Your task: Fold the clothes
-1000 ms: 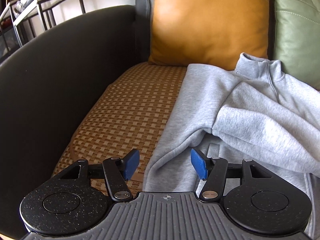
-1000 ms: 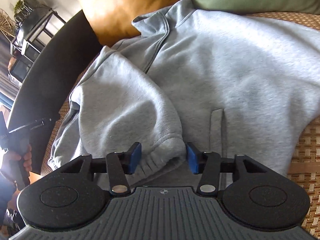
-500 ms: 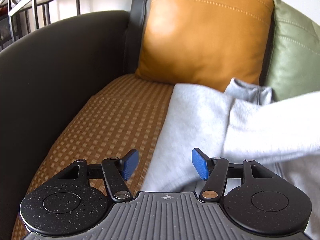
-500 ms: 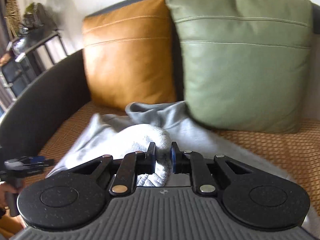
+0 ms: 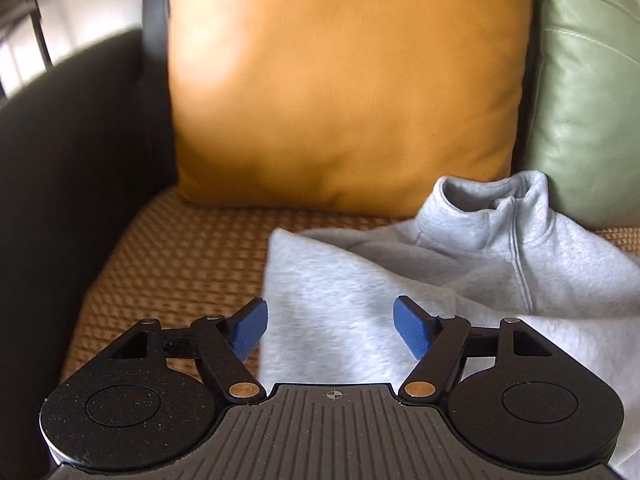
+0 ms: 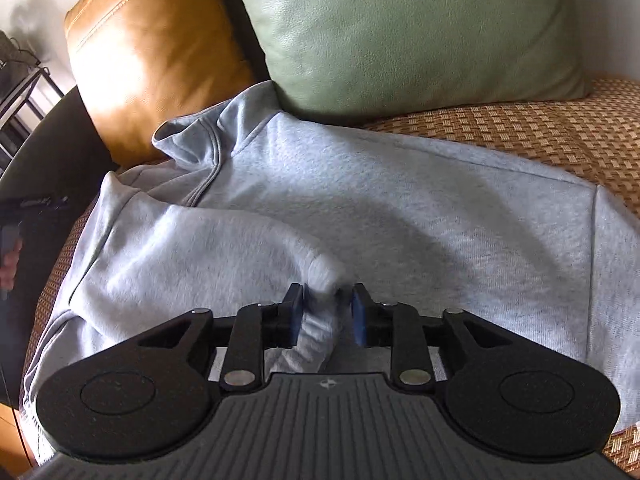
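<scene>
Right gripper [image 6: 326,312]: your jaws sit partly apart with the sleeve cuff [image 6: 320,320] between the blue pads; the left pad touches the fabric, a slim gap shows at the right pad, and you cannot tell whether the cuff is truly pinched.
Left gripper [image 5: 330,328]: your jaws are spread wide and hold nothing; they hover over the sweatshirt's left edge, with grey fabric showing between the pads.
Sleeve [image 6: 208,252]: it runs from the left shoulder area across the chest toward your right gripper, lying over the body of the garment.
Grey sweatshirt [image 6: 400,200]: it lies spread on the sofa seat, front up, with the zip collar [image 5: 492,208] toward the back edge of the seat, against the cushions.
Sofa seat [image 5: 180,264]: a brown woven mat covers it; bare mat shows along the left edge by the dark armrest [image 5: 72,180] and at the right back corner.
Orange cushion [image 5: 344,88]: it stands upright against the sofa back, just behind the sweatshirt's left shoulder.
Green cushion [image 6: 420,32]: it stands to the right of the orange one, its lower edge touching the collar area.
Your left hand [image 6: 10,260]: it is partly visible at the left margin of the right wrist view, beside the armrest.
</scene>
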`<action>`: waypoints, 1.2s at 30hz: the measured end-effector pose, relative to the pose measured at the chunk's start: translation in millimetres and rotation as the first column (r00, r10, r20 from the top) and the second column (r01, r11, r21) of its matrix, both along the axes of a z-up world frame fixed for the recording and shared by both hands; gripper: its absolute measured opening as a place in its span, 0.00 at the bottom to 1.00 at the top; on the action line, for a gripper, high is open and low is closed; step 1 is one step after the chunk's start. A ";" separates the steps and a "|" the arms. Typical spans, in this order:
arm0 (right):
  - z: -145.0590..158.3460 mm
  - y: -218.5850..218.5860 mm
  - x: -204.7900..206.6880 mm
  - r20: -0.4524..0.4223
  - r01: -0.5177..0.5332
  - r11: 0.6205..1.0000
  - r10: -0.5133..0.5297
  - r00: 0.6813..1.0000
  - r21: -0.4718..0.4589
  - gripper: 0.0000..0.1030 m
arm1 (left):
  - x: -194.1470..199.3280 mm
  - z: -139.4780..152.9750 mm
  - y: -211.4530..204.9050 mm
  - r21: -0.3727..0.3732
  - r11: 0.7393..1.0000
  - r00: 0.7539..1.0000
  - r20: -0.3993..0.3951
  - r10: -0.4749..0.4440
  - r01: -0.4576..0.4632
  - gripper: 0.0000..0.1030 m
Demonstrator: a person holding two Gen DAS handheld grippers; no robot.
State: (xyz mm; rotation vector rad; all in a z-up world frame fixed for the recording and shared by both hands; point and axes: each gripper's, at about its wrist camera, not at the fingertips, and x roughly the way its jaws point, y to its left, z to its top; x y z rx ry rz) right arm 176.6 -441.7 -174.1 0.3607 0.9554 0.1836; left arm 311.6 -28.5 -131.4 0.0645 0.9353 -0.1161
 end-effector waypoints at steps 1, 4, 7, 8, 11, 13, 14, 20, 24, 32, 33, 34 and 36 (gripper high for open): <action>0.3 0.1 -1.0 0.001 -0.005 1.000 0.005 1.000 0.004 0.35 | 4.2 -2.2 -2.8 -0.009 1.000 1.000 -0.006 0.020 -0.020 0.79; -3.6 -2.2 -0.8 -0.003 0.011 0.999 -0.010 1.000 0.030 0.44 | 16.1 -12.8 -13.7 0.010 0.998 0.997 -0.024 0.070 -0.070 0.79; -9.3 -2.0 2.0 -0.005 0.017 0.999 -0.017 1.000 0.047 0.49 | 26.6 -26.9 -21.7 0.048 0.995 0.995 -0.032 0.092 -0.090 0.79; -11.2 -1.9 3.0 -0.006 0.019 0.998 -0.019 1.000 0.052 0.49 | 29.0 -31.0 -23.2 0.052 0.995 0.995 -0.035 0.092 -0.090 0.77; -17.0 -1.7 5.8 -0.008 0.026 0.997 -0.025 1.000 0.069 0.48 | 34.3 -42.6 -25.2 0.060 0.994 0.995 -0.051 0.090 -0.086 0.10; -22.3 2.4 8.2 -0.023 0.016 0.997 -0.015 1.000 0.073 0.36 | 34.6 -47.1 -24.9 0.050 0.995 0.994 -0.055 0.091 -0.088 0.02; -22.2 3.7 8.6 -0.024 0.014 0.997 -0.012 1.000 0.074 0.31 | 32.8 -45.2 -23.3 0.043 0.995 0.995 -0.040 0.095 -0.093 0.00; 11.8 -6.7 12.6 0.086 0.029 0.990 -0.041 0.995 0.140 0.16 | 35.3 -19.3 0.7 -0.080 0.974 0.976 0.032 0.213 -0.210 0.00; 38.5 -14.7 23.8 0.177 0.040 0.987 -0.068 0.982 0.158 0.16 | 40.7 -15.4 8.1 -0.149 0.949 0.953 0.082 0.290 -0.276 0.00; -8.2 -16.2 48.9 0.069 0.112 0.991 -0.117 0.991 0.079 0.22 | 59.3 -67.1 -14.5 -0.085 0.965 0.966 0.052 0.254 -0.249 0.34; -14.6 -16.4 52.1 0.053 0.120 0.990 -0.124 0.991 0.068 0.22 | 58.2 -68.5 -13.0 -0.082 0.969 0.970 0.046 0.238 -0.234 0.35; -21.0 -16.5 55.2 0.038 0.128 0.990 -0.131 0.991 0.057 0.25 | 55.7 -62.7 -7.9 -0.097 0.970 0.973 0.048 0.227 -0.222 0.38; -24.8 -16.2 54.7 0.041 0.138 0.990 -0.139 0.989 0.030 0.33 | 50.7 -51.3 2.3 -0.128 0.972 0.978 0.052 0.204 -0.196 0.46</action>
